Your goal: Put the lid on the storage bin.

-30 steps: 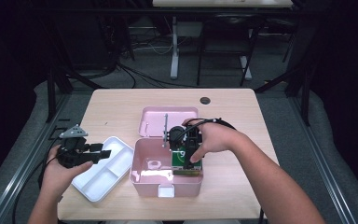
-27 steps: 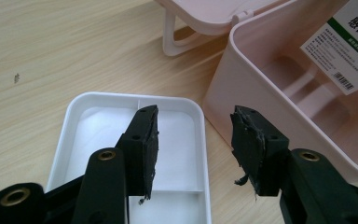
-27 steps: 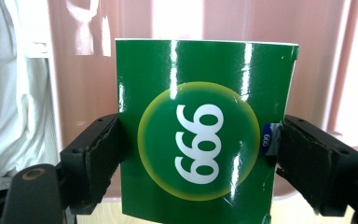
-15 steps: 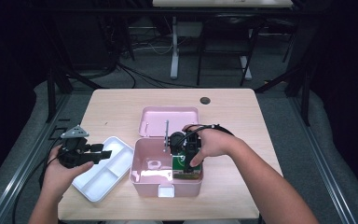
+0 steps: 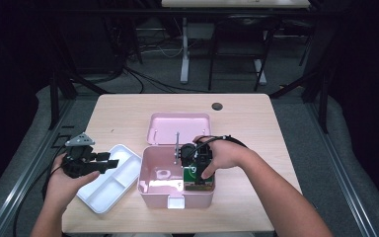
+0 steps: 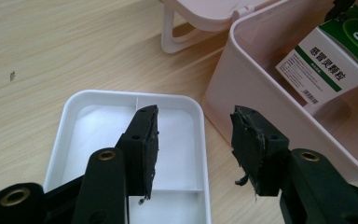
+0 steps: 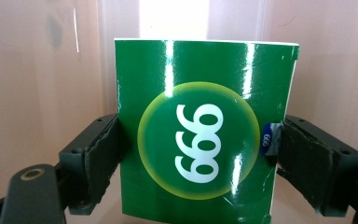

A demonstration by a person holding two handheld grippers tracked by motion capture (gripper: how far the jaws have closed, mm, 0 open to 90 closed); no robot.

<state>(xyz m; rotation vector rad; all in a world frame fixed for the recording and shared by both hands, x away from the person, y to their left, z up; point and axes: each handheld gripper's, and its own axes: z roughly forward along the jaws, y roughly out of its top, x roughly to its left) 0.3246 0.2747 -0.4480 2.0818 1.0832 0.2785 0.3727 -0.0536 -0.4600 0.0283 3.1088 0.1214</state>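
While the right gripper [image 7: 196, 154] clamps the green box [image 7: 200, 126] by its two side faces, it sits low inside the pink case [image 5: 150, 190].

It is probably light, glossy card that dents, so a gentle hold suits. The left gripper [image 6: 193, 140] hangs open and empty over the white tray [image 6: 70, 116]; the lid [image 5: 177, 126] lies beyond.

The green box's [image 7: 200, 135] lower edge is cut off, perhaps creased.

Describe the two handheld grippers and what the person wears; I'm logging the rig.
Both are black. The left gripper has two flat jaws with frayed black pads, brass-coloured pivots and a grey three-cornered plate on top. The right gripper has matching worn pads; a black cable loops from it. Both forearms are unsleeved.
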